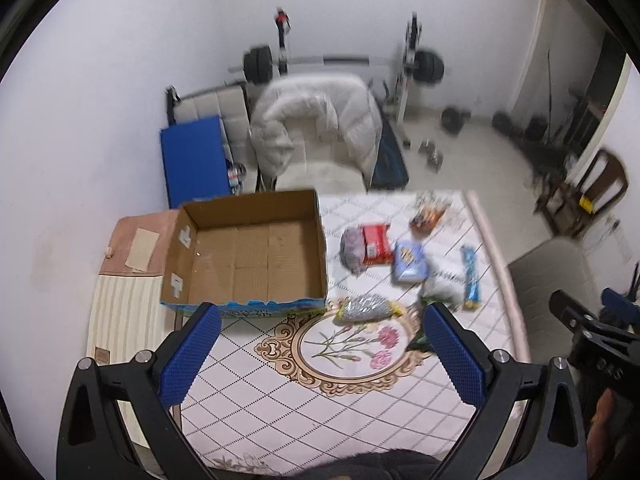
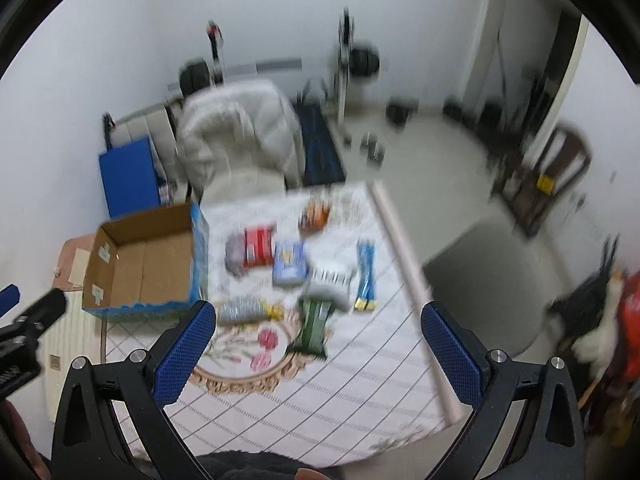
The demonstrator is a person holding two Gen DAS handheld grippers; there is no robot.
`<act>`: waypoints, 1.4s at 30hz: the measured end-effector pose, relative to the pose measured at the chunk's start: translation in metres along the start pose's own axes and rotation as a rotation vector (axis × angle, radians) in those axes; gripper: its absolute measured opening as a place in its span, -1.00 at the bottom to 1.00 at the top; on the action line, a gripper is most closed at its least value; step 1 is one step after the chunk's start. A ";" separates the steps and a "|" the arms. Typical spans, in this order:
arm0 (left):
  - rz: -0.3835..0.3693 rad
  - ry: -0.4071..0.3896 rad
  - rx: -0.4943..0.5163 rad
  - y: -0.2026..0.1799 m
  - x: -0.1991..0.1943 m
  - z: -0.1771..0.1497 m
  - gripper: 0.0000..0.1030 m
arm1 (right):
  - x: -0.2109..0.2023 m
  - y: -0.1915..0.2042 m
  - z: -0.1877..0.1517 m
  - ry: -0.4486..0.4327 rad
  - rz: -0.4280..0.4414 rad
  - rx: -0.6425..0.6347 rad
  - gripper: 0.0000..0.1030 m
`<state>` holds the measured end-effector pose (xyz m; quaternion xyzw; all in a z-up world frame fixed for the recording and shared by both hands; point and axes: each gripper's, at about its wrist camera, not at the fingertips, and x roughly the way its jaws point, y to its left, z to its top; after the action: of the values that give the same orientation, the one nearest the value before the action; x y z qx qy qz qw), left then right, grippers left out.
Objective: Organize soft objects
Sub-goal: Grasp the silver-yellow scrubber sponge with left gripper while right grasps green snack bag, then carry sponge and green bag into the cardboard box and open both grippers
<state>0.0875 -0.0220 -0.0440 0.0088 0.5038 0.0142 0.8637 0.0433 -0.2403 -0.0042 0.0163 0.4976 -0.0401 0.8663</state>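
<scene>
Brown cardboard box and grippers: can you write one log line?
left gripper open | right gripper open | brown cardboard box empty | packets on table outside it

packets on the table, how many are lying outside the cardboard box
8. Far: orange packet. Middle row: grey pouch, red packet, light blue packet, white pack, long blue stick pack. Near: silver mesh bag, dark green packet. Blur may hide more.

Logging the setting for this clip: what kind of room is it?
Probably a spare room at home used as a gym: a barbell on a rack stands by the wall, weight plates lie on the floor, and a table with a floral cloth holds a cardboard box.
</scene>
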 end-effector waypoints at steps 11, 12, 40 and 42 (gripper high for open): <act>0.058 0.351 0.671 -0.107 0.258 0.007 0.99 | 0.326 -0.036 -0.042 0.538 0.041 0.134 0.85; 0.082 0.367 0.744 -0.116 0.275 0.003 0.99 | 0.343 -0.034 -0.046 0.568 0.058 0.140 0.83; -0.163 0.929 0.265 -0.097 0.421 -0.083 0.32 | 0.426 -0.023 -0.153 0.771 0.067 0.098 -0.02; -0.113 0.859 0.274 -0.096 0.411 -0.085 0.07 | 0.429 -0.014 -0.154 0.764 0.058 0.084 -0.11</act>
<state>0.2173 -0.1040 -0.4461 0.0888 0.8133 -0.0973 0.5667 0.1250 -0.2664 -0.4519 0.0795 0.7819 -0.0269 0.6177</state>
